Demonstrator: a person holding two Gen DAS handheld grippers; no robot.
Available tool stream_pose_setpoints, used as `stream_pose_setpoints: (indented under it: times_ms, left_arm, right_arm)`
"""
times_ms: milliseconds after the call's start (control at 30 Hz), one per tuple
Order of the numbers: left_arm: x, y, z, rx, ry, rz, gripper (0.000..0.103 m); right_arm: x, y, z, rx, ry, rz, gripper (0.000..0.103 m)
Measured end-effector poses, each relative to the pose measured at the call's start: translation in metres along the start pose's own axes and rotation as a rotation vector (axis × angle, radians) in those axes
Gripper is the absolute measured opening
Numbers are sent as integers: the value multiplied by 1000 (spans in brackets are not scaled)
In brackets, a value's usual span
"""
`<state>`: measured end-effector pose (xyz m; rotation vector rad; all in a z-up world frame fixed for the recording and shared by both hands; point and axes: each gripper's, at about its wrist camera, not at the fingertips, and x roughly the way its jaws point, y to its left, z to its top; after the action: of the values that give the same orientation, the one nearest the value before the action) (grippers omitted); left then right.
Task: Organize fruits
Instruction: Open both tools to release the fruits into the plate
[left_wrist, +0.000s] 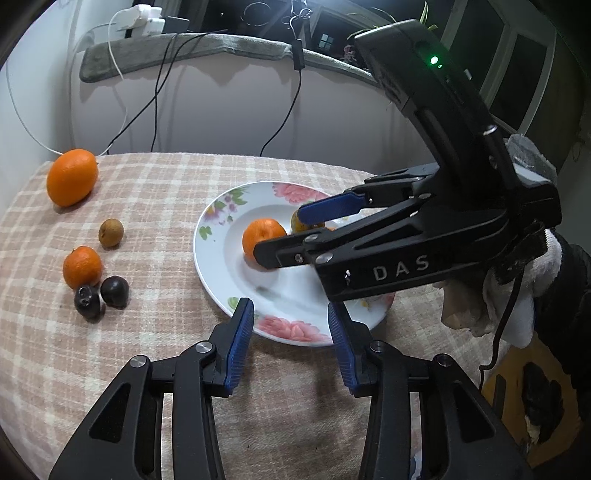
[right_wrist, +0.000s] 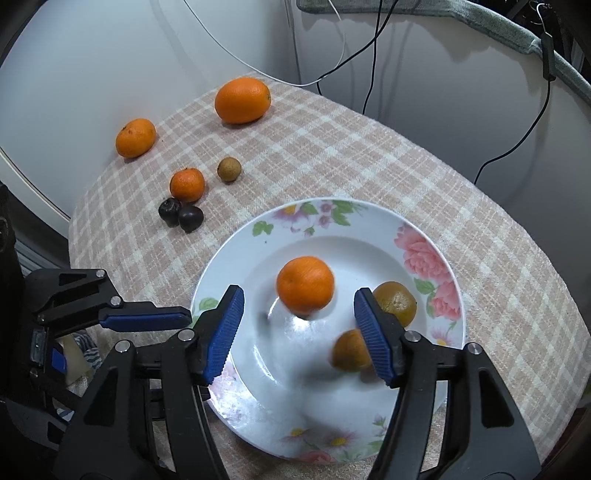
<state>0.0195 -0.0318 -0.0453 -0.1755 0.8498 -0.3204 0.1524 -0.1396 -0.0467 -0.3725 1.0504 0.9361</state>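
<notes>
A white floral plate (right_wrist: 417, 251) (left_wrist: 218, 243) sits on the checked cloth. It holds a bright mandarin (right_wrist: 305, 284) (left_wrist: 263, 236), blurred as if moving, and two duller orange fruits (right_wrist: 397, 301) (right_wrist: 349, 350). My right gripper (right_wrist: 299, 334) (left_wrist: 286, 232) is open and empty over the plate. My left gripper (left_wrist: 291, 332) is open and empty at the plate's near rim. On the cloth lie a large orange (right_wrist: 242, 99) (left_wrist: 72, 176), two mandarins (right_wrist: 135, 137) (right_wrist: 187, 184), a longan (right_wrist: 229, 169) (left_wrist: 110, 232) and two dark fruits (right_wrist: 181, 216) (left_wrist: 101, 295).
The table is small and round, with its edge close on all sides. Cables (left_wrist: 155, 103) hang down the white wall behind it. A grey cloth (left_wrist: 192, 48) lies on the ledge above. A wooden stool (left_wrist: 532, 402) stands to the right.
</notes>
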Motion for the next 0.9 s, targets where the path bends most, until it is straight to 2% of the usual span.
stream_pose_setpoints:
  times_ms: [67, 100, 233, 467, 633, 700, 900]
  left_arm:
    - [0, 1, -1, -1, 2, 1, 42]
    - [0, 2, -1, -4, 1, 3, 46]
    - [-2, 5, -1, -16, -8, 8, 57]
    - [-7, 11, -1, -33, -23, 24, 63]
    - [-14, 19, 0, -52, -38, 38, 65]
    - [-18, 25, 1, -65, -46, 44, 69]
    - [-27, 48, 4, -118, -65, 60, 72]
  right_arm:
    - [-2, 0, 0, 0, -4, -1, 65]
    - [-2, 0, 1, -1, -5, -2, 66]
    - [-3, -1, 1, 3, -13, -13, 76]
    - [-5, -3, 4, 18, -28, -13, 78]
    - [-5, 0, 9, 23, -35, 3, 84]
    - [-5, 2, 10, 22, -35, 6, 84]
    - [-2, 8, 20, 33, -40, 36, 84]
